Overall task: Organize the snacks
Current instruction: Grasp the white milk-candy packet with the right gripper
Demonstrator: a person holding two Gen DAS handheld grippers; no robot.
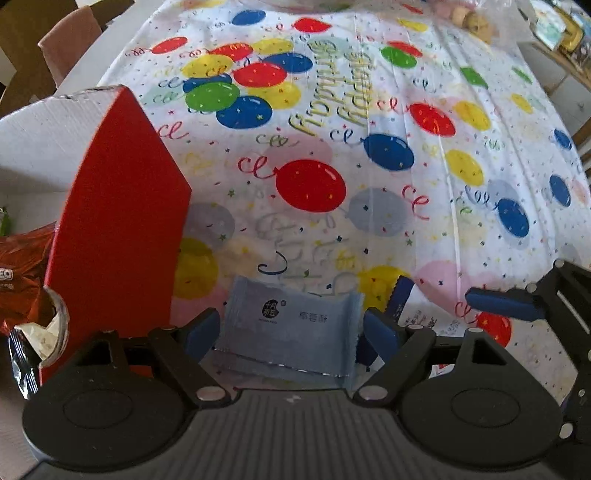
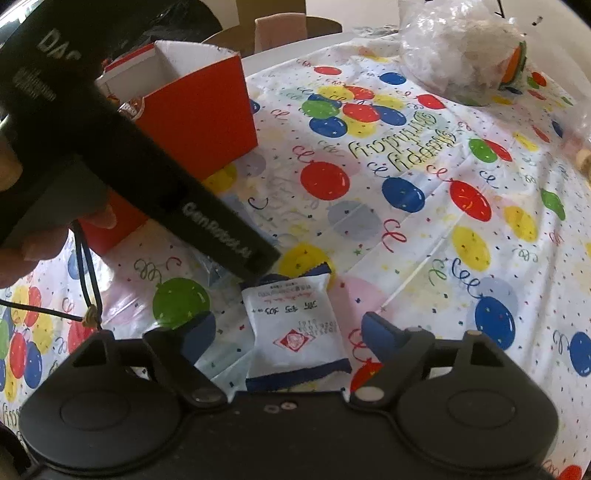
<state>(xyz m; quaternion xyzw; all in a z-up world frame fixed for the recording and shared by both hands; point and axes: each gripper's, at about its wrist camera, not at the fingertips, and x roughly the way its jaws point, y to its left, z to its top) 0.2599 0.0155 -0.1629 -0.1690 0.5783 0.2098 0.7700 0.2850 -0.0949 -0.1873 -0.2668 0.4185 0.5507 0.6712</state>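
A pale blue snack packet point(image 1: 291, 328) lies flat on the balloon tablecloth between the open fingers of my left gripper point(image 1: 291, 328). A white packet with dark blue ends point(image 2: 295, 328) lies between the open fingers of my right gripper point(image 2: 290, 332); its edge also shows in the left wrist view point(image 1: 400, 295). A red box point(image 1: 122, 221) with a white inside stands at the left, holding an orange snack bag point(image 1: 22, 277). The box also shows in the right wrist view point(image 2: 199, 122). The left gripper's black body point(image 2: 147, 166) crosses the right wrist view and hides most of the blue packet.
The right gripper's fingertip point(image 1: 506, 304) shows at the right of the left wrist view. A clear plastic bag point(image 2: 461, 55) of items sits at the table's far side. Chairs point(image 2: 280, 29) stand beyond the table edge. The tablecloth point(image 1: 369, 166) covers the table.
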